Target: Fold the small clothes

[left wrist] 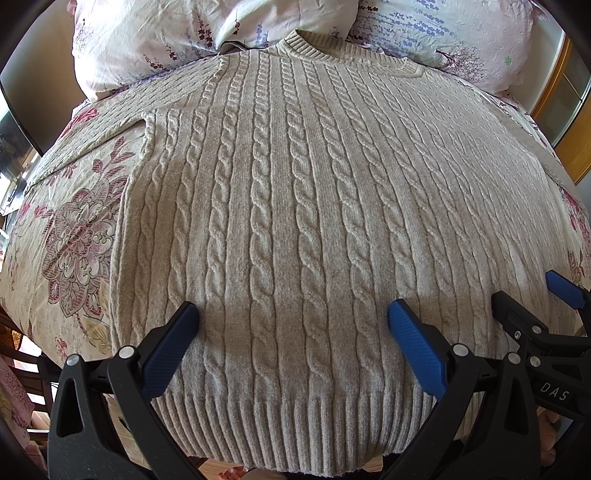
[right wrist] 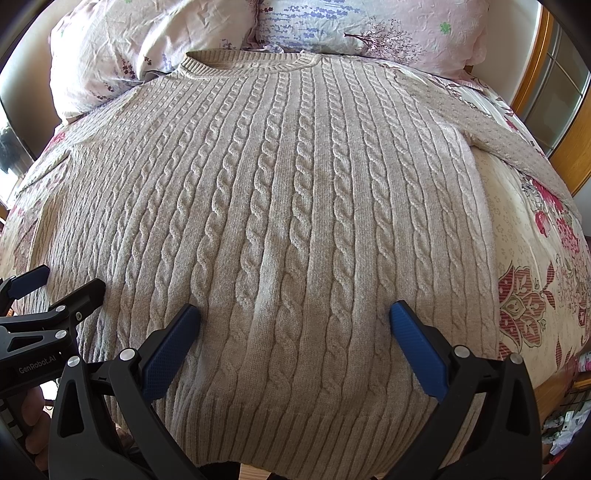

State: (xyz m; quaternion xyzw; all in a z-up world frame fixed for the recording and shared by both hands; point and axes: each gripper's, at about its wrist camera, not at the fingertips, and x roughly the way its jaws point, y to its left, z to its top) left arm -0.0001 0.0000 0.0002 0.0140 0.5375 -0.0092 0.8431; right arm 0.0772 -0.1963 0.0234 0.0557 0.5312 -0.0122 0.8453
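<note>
A beige cable-knit sweater [left wrist: 295,203] lies flat and face up on the bed, collar at the far end, ribbed hem at the near edge; it also fills the right wrist view [right wrist: 288,206]. Its sleeves spread out to the left [left wrist: 107,114] and right [right wrist: 517,144]. My left gripper [left wrist: 293,314] is open and empty, hovering over the lower left part of the sweater. My right gripper [right wrist: 295,314] is open and empty over the lower right part. The right gripper also shows at the right edge of the left wrist view [left wrist: 532,295].
The bed has a floral sheet [left wrist: 74,229], also seen on the right [right wrist: 535,295]. Two floral pillows [left wrist: 155,33] [right wrist: 388,29] lie beyond the collar. A wooden bed frame [right wrist: 546,110] runs along the right. The bed's near edge lies just under the hem.
</note>
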